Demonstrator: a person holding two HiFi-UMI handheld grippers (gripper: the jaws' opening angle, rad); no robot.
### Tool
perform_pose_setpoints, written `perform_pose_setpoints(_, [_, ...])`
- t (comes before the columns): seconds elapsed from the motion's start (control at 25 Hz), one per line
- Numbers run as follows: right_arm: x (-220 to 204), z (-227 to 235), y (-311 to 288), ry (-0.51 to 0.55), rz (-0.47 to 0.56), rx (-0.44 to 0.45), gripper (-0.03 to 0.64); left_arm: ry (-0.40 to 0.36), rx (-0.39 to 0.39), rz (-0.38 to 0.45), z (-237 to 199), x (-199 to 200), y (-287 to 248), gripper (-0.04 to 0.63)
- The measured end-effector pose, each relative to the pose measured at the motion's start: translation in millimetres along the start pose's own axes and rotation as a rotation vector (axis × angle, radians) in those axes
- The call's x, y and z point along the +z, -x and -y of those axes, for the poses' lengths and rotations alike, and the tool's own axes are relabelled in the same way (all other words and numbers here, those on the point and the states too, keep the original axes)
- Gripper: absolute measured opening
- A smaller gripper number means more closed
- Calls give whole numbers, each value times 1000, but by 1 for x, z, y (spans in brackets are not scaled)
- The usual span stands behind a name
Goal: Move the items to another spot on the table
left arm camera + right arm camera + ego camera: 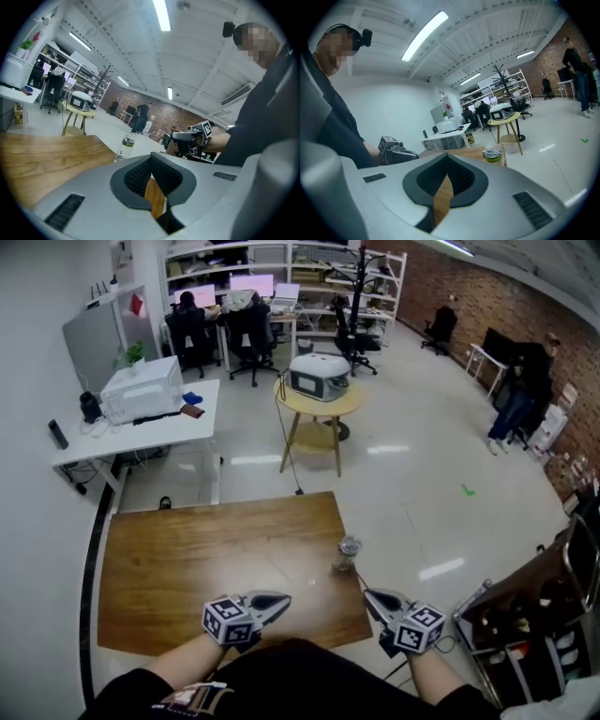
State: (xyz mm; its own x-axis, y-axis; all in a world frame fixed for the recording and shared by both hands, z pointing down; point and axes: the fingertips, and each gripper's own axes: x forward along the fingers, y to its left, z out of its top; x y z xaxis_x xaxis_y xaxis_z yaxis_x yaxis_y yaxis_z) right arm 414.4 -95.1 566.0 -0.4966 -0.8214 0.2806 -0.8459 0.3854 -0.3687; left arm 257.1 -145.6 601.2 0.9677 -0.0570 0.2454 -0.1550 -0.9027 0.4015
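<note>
The task seems not yet begun, as far as one can judge. On the wooden table (178, 559) only one item is visible: a clear bottle (347, 554), which stands upright close to the table's right edge, a little right of the centre in the head view. Nothing touches it.

The left claw (279, 599) is at the lower middle of that frame, over the near edge of the table. Its jaws are pressed together with nothing between them. In the left gripper view only a strip of wood shows behind the closed pads. The right claw (371, 597) is at the lower right, by the near right corner of the table. It is also closed and empty (its own view shows the pads meeting, with the top of the bottle beyond them). The bottle stands beyond both tips, nearer to the right claw.

What is left, in my judgement, is everything — to open one claw, reach the bottle, grip it, and set it down at another place. The broad left part of the table offers room.
</note>
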Motion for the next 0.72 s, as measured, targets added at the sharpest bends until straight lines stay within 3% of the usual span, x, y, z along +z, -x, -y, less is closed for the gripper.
perform_pose_setpoints(0.16, [-9,47,28,-3,-54,53,2,-41,83,-30,-7,-2,-76,2])
perform_pose_setpoints(0.28, [-14,65,43,-13,-76,82,2,-119,171,-58,-20,-3,-120,2])
perform_pose_setpoints(0.44, [-14,85,52,-24,-88,68,2,-165,259,-110,-52,-13,-167,20])
perform_pose_setpoints(0.48, [-15,87,53,-29,-94,68,2,-159,272,-133,-60,-19,-177,134])
perform_pose_setpoints(0.56, [-17,88,52,-37,-102,71,0,-139,302,-186,-80,-33,-195,280])
perform_pose_setpoints(0.72, [-16,94,50,-50,-91,45,2,-117,338,-240,-112,-47,-224,375])
